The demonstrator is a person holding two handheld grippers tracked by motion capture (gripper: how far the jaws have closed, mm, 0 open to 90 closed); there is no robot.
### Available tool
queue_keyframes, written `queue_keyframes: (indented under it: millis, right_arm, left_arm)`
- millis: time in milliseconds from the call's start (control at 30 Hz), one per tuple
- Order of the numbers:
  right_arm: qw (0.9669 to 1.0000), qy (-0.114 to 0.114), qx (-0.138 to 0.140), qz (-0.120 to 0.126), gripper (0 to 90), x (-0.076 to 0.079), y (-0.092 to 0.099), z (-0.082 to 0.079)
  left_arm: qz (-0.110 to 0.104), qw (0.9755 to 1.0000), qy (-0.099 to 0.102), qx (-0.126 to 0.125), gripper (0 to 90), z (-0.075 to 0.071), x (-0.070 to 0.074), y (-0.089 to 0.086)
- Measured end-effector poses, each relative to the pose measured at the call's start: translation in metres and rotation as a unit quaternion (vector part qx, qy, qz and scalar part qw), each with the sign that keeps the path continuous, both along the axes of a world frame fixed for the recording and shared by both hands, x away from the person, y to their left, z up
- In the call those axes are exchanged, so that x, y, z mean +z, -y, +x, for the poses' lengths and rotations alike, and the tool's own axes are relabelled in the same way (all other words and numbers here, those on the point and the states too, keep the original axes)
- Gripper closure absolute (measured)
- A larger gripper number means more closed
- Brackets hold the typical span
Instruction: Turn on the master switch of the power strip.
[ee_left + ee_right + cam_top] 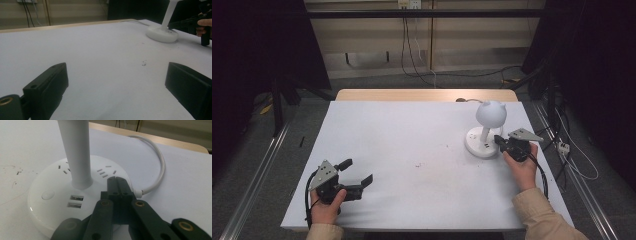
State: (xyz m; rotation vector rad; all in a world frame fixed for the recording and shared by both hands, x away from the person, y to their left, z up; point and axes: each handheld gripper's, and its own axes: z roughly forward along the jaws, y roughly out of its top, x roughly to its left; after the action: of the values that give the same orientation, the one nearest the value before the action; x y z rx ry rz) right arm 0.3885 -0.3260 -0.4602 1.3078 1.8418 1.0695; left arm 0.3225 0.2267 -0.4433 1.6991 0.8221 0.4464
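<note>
A white desk lamp stands at the table's right, with a round head (490, 114), a stem (76, 152) and a flat round base (477, 145). The base (50, 195) carries socket slots, two USB ports (76, 201) and a round button (48, 195). My right gripper (116, 181) is shut with nothing between its jaws, its tips over the base's top just right of the stem; whether they touch is unclear. From above, this right gripper (498, 139) meets the base from the right. My left gripper (358, 172) rests open at the front left, empty (116, 72).
The lamp's white cable (160, 162) loops behind the base toward the table's wooden back edge (427, 95). The white table cover (412, 135) has small dark specks (144, 63) near its middle. Floor cables (572, 155) lie past the right edge.
</note>
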Motion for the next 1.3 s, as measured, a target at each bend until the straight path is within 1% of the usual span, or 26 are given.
queue_keyframes:
  millis: [33, 300, 533, 667, 767, 867, 1000, 1300]
  right_arm:
    - [1.0000, 0.001, 0.000, -0.002, 90.0, 0.0000, -0.0001, 0.0001]
    - [1.0000, 0.000, 0.001, 0.002, 90.0, -0.0001, 0.0004, 0.0001]
    - [1.0000, 0.002, 0.000, -0.007, 90.0, 0.0000, -0.0009, -0.0001]
    - [1.0000, 0.000, 0.001, 0.000, 90.0, -0.0003, -0.0001, 0.0000]
    - [1.0000, 0.001, 0.001, -0.006, 90.0, -0.0002, -0.0012, -0.0002]
    - [1.0000, -0.001, 0.002, -0.001, 90.0, -0.0004, -0.0005, -0.0001]
    - [1.0000, 0.001, 0.001, -0.007, 90.0, -0.0004, -0.0018, -0.0004]
    - [1.0000, 0.000, -0.001, -0.005, 90.0, -0.0005, -0.0021, -0.0006]
  left_arm:
    - [0.000, 1.0000, 0.000, 0.001, 4.5, -0.0001, -0.0001, -0.0001]
    - [-0.002, 1.0000, -0.002, 0.003, 4.5, -0.0003, -0.0002, 0.0001]
    - [0.000, 1.0000, 0.000, 0.002, 4.5, -0.0003, 0.0001, 0.0001]
    - [0.000, 1.0000, 0.000, 0.001, 4.5, -0.0005, 0.0001, 0.0004]
    - [0.000, 1.0000, 0.000, 0.002, 4.5, -0.0005, 0.0001, 0.0004]
    - [-0.002, 1.0000, -0.001, 0.005, 4.5, -0.0008, 0.0003, 0.0003]
    - [-0.001, 1.0000, 0.000, 0.004, 4.5, -0.0008, 0.0002, 0.0005]
    - [0.001, 1.0000, 0.001, 0.002, 4.5, -0.0006, 0.0002, 0.0006]
